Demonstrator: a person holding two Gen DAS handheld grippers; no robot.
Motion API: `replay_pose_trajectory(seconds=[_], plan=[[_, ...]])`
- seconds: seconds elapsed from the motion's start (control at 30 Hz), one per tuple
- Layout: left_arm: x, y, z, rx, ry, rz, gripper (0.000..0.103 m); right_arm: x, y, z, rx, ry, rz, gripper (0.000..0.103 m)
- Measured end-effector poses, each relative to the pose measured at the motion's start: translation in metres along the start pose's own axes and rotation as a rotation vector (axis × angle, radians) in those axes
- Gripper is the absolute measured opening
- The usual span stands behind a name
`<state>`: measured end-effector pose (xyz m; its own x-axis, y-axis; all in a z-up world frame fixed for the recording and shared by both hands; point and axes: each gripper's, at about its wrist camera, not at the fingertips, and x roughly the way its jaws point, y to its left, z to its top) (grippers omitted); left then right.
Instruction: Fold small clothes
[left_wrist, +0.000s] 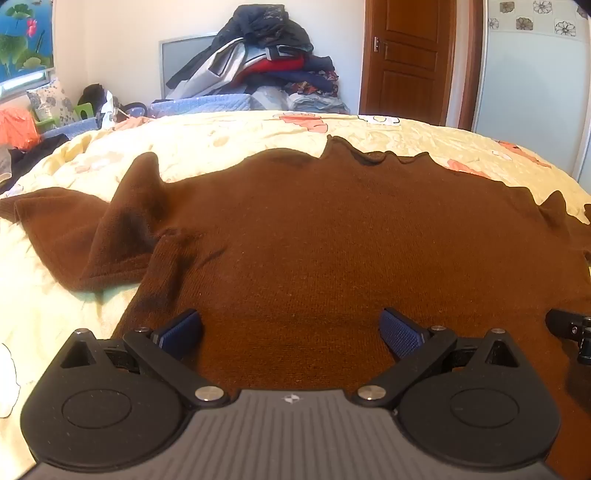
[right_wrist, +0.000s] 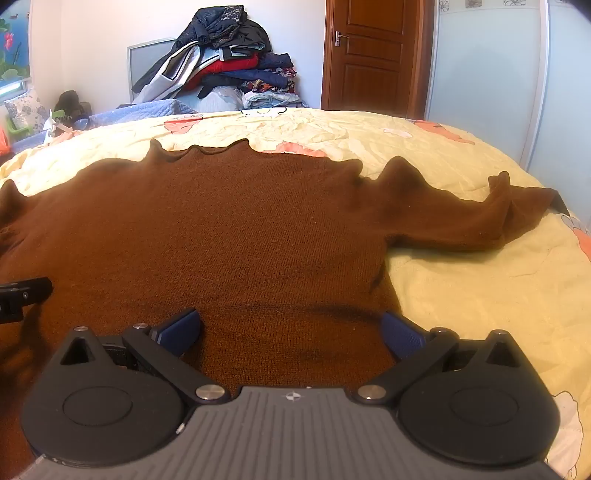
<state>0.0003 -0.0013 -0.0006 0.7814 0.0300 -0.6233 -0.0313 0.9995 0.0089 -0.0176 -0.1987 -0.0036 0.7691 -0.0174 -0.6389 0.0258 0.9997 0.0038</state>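
A brown knit sweater (left_wrist: 314, 236) lies spread flat on the bed, collar at the far side; it also fills the right wrist view (right_wrist: 221, 229). Its left sleeve (left_wrist: 110, 229) is bunched and folded at the left. Its right sleeve (right_wrist: 480, 218) stretches out rumpled to the right. My left gripper (left_wrist: 291, 332) is open and empty, low over the sweater's near left part. My right gripper (right_wrist: 291, 332) is open and empty, low over the near right part, its right finger by the sweater's side edge. Each gripper's tip shows at the edge of the other's view.
The bed has a pale yellow quilt (right_wrist: 480, 295) with orange and white prints. A tall pile of clothes (left_wrist: 266, 62) stands beyond the bed's far edge. A wooden door (left_wrist: 406, 59) and a wardrobe (left_wrist: 532, 81) are at the back right. Clutter (left_wrist: 55, 110) lies at the far left.
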Motion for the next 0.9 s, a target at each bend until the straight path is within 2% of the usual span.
replay_pose_trajectory(seconds=[0.9], plan=[[-0.003, -0.0007, -0.0008, -0.01, -0.002, 0.011, 0.103, -0.0004, -0.0007, 0.0003, 0.0, 0.0, 0.0, 0.103]])
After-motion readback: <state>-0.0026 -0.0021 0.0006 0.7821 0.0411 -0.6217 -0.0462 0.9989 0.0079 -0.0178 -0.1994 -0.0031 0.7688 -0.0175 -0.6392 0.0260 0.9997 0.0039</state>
